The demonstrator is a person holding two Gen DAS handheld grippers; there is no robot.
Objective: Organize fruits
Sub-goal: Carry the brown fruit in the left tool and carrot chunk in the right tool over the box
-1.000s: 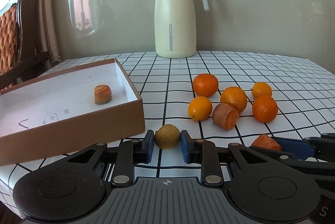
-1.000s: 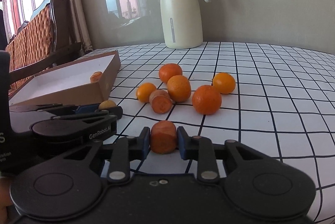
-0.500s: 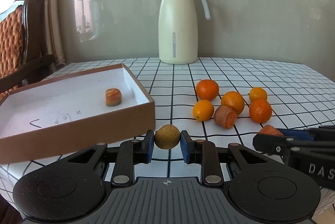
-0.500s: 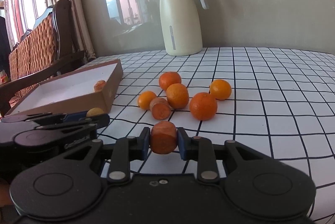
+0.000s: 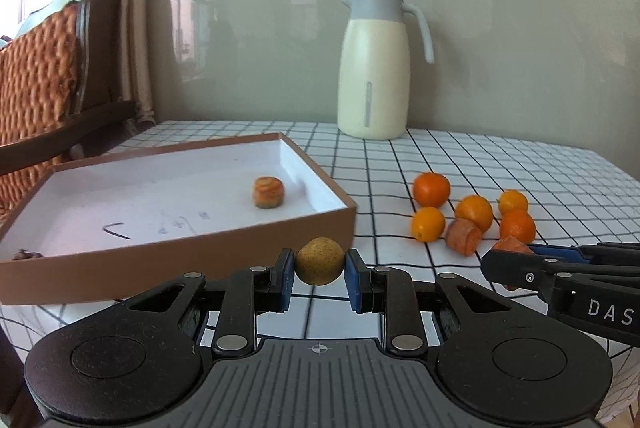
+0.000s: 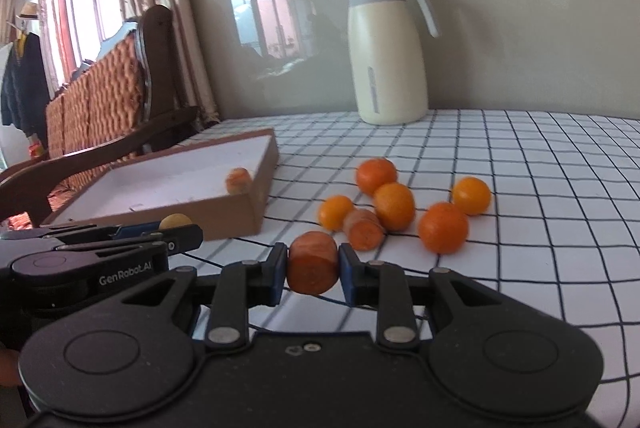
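Now, left gripper (image 5: 320,278): blue pads clamped on a small round yellow-brown fruit (image 5: 320,260), held clear of the tablecloth just in front of the box's near wall.
Left pose: pointing forward and slightly down, level across, black hinged arms spread behind the pads.
Right gripper (image 6: 313,270): pads pressed on a stubby orange carrot chunk (image 6: 313,262), its flat cut face toward the camera, lifted above the cloth.
Right pose: tilted slightly down, to the right of the left gripper, whose black body shows at the lower left of the right wrist view.
Held fruit texture: dull, speckled skin, near spherical.
Carrot chunk texture: matte, short cylinder with rounded edges.
Box (image 5: 200,248): shallow cardboard tray, brown outside, white inside with pen marks, lying on the left of the table.
In the box: one short carrot piece (image 5: 268,191) standing near the far right corner.
Loose pile: five glossy round oranges (image 6: 443,227) clustered on the cloth to the right of the box, with another carrot piece (image 6: 364,229) lying among them, touching at least one.
Table (image 6: 540,187): white cloth with a black grid.
Jug (image 6: 386,47): cream body, grey lid and handle, upright at the far edge by the wall.
Chair (image 5: 44,87): dark wood with woven orange cushion, beside the table at left.
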